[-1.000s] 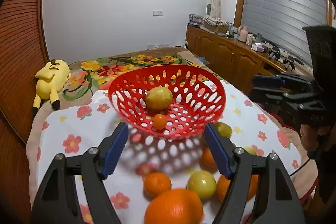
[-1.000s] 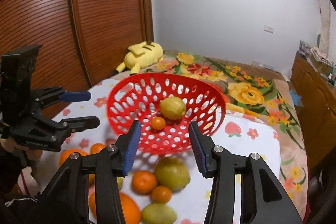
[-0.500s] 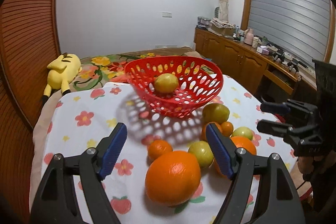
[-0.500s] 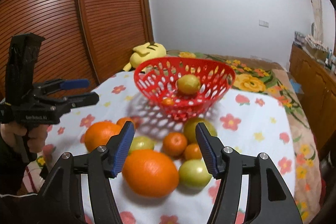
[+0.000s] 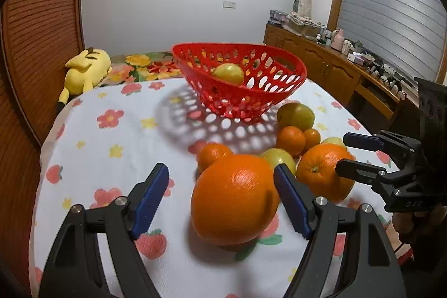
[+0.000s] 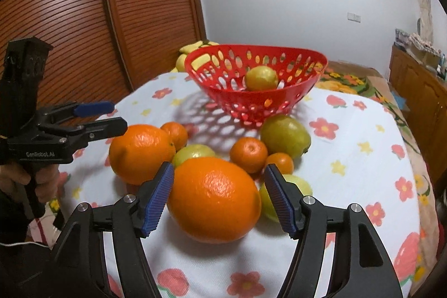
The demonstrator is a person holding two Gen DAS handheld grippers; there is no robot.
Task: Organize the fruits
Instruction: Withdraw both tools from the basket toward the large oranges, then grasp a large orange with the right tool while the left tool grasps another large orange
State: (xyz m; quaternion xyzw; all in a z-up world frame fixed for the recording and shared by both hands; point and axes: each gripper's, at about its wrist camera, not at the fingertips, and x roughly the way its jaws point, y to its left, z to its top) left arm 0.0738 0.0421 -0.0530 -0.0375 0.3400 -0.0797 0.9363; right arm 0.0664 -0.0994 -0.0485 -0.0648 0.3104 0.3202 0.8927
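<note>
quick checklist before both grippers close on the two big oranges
1. Left gripper open: ok, pads not pressing the left orange.
2. Left orange centred between the fingers: not ok, it sits close to the right-hand finger in the left wrist view.
3. Right gripper open: ok, its jaws have just been opening; the right orange lies between them, not gripped.
4. Room for the finger beside the right orange: cannot tell, a yellow-green fruit sits close behind that finger.
5. Space in the red basket: ok, only one yellow-green fruit clearly shows inside.
</note>
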